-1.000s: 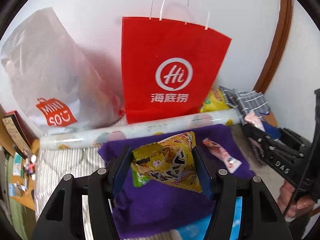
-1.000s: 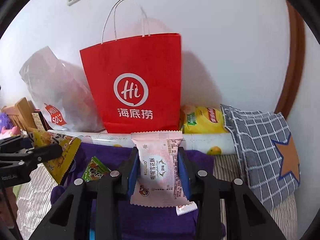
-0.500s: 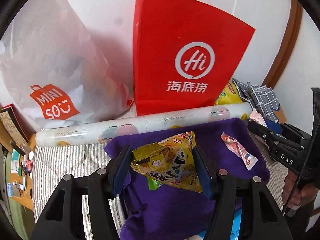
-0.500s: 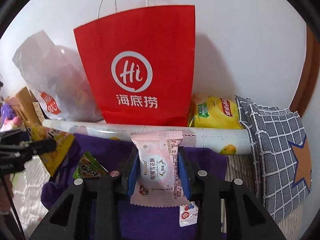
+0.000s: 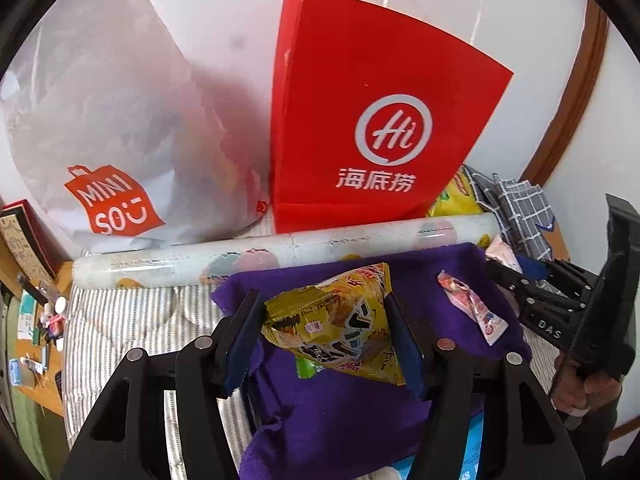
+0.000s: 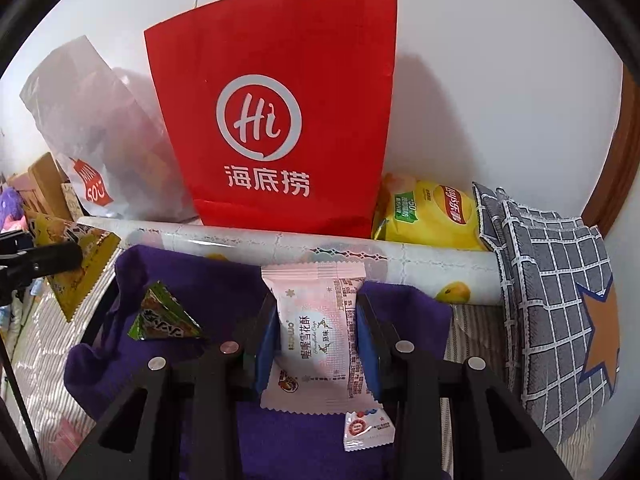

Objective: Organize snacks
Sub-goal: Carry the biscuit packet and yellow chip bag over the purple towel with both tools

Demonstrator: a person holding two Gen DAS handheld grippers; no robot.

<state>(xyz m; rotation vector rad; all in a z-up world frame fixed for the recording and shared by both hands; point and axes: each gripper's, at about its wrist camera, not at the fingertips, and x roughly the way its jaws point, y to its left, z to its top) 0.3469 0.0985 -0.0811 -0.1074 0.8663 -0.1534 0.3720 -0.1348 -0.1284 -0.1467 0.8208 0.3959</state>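
Two snacks are pinched. Left gripper (image 5: pixel 326 334) squeezes a crinkled yellow triangular packet (image 5: pixel 340 328). Right gripper (image 6: pixel 316 332) clamps a pale pink wrapper (image 6: pixel 316 332), upright, at six o'clock below the red bag (image 6: pixel 276 80).

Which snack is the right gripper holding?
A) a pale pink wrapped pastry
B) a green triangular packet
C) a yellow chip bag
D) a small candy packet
A: in the right wrist view, the right gripper is shut on the pale pink wrapped pastry; the green triangular packet lies on the purple cloth.
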